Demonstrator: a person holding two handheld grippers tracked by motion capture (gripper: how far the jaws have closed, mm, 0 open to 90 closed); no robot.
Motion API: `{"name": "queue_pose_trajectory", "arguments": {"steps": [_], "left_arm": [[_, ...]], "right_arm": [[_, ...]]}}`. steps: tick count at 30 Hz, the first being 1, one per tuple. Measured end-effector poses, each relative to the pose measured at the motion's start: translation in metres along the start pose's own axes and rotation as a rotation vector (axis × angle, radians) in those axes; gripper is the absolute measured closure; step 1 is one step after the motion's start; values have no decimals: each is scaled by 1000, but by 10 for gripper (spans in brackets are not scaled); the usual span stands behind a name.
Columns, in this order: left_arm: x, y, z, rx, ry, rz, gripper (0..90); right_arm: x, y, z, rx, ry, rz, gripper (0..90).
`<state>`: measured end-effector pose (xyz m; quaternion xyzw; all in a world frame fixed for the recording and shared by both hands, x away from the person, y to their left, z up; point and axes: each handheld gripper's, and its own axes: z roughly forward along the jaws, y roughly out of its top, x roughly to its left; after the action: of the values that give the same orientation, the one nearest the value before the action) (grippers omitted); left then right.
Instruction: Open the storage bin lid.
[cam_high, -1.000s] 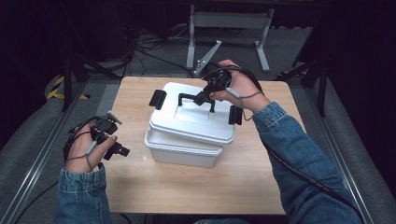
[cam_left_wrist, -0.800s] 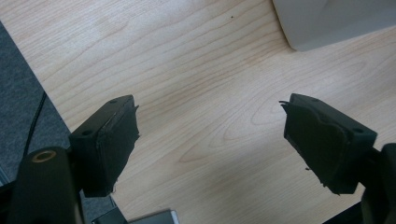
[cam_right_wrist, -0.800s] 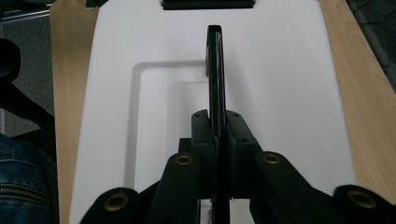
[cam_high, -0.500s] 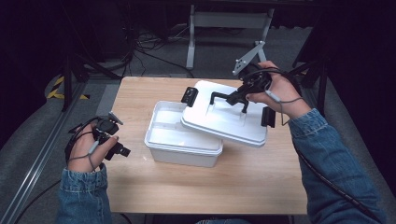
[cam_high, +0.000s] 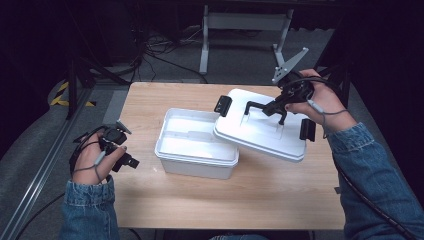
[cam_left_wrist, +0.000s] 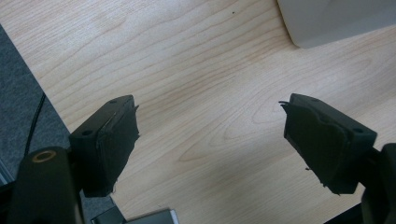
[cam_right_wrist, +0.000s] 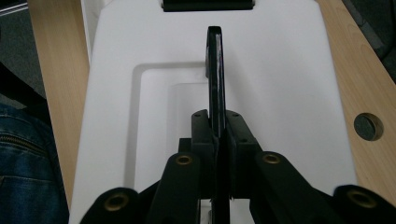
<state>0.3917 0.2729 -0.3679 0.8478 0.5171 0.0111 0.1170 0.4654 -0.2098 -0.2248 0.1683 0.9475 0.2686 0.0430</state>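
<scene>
Fingers (cam_right_wrist: 218, 135) over lid handle's (cam_right_wrist: 214, 70) middle

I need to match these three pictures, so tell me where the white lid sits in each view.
High view: lid right of centre, tilted, its left edge over the box, lifted by its black handle in the right gripper.
Left gripper view: lid not in it; a white corner of the box at top right.
Right gripper view: lid spreads across the middle, handle clamped.
Shared landmark: the wooden table.

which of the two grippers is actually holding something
The right gripper: its fingers are shut on the black handle of the white lid. The left gripper is open over bare table.
</scene>
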Motion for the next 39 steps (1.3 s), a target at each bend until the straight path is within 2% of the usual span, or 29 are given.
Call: {"name": "queue_pose_trajectory", "arguments": {"steps": [10, 14, 17, 21, 25, 32, 39], "left_arm": [[0, 0, 0, -4, 3, -2, 186], [0, 0, 0, -7, 6, 6, 185], [0, 1, 1, -11, 11, 17, 185], [-1, 1, 1, -15, 11, 7, 183], [0, 1, 1, -14, 13, 21, 183], [-1, 1, 1, -15, 11, 21, 183], [-1, 1, 2, -16, 12, 20, 183]], "right_arm": [[-8, -19, -10, 5, -25, 42, 844], [-14, -28, -15, 3, -52, 40, 844], [-18, -36, -18, 4, -64, 56, 844], [-25, -47, -21, 2, -78, 71, 844], [-32, -56, -22, 0, -94, 95, 845], [-46, -71, -13, 3, -102, 139, 844], [-59, -87, 6, 16, -106, 164, 844]]}}
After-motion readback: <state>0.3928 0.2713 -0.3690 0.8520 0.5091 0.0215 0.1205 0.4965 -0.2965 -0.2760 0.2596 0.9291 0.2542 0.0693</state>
